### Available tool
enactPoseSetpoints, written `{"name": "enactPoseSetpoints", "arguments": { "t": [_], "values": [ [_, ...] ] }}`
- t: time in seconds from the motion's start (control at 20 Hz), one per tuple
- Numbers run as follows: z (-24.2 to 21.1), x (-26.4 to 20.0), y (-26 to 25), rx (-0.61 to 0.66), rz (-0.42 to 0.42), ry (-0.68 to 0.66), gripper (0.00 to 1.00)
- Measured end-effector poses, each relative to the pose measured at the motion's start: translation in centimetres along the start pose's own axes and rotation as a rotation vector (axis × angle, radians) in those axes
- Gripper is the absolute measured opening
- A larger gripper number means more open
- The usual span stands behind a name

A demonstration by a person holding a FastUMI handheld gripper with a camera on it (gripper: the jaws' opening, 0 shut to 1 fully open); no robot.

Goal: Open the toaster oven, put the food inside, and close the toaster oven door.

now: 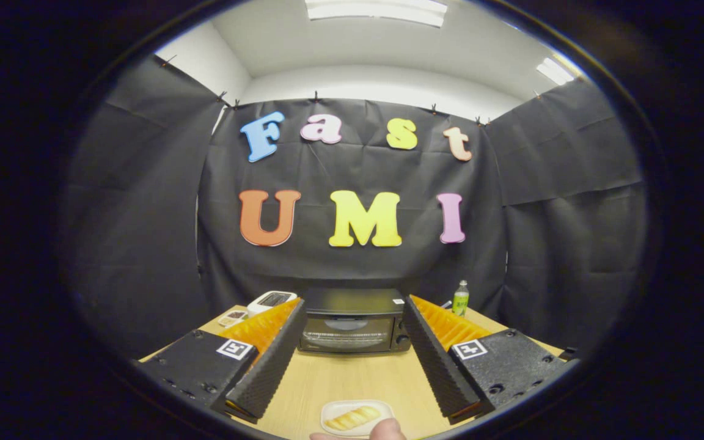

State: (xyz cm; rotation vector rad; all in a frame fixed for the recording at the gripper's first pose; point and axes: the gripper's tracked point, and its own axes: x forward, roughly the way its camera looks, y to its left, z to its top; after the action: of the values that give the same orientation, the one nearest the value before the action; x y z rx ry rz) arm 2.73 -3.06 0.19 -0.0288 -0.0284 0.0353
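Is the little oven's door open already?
No, the toaster oven beyond the open hand-held gripper has its glass door shut upright, and the bread sits on its plate outside.

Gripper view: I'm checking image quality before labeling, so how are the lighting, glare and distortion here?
Gripper view: bright ceiling lights blow out to white; the toaster oven is evenly lit, with faint reflection on its glass door; fisheye bending curves the booth walls; the open gripper looks sharp, and the plate of food between its fingers is reasonably clear.
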Motion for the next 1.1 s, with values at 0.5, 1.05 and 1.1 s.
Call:
{"name": "enactPoseSetpoints", "arguments": {
  "t": [0.5,1.05,1.1],
  "values": [
    [-0.5,12.9,-0.5,0.031,0.052,0.003,1.0],
    [-11.7,29.2,0.2,0.022,0.058,0.167,1.0],
    [-12.3,29.7,0.4,0.009,0.053,0.176,1.0]
  ]
}}
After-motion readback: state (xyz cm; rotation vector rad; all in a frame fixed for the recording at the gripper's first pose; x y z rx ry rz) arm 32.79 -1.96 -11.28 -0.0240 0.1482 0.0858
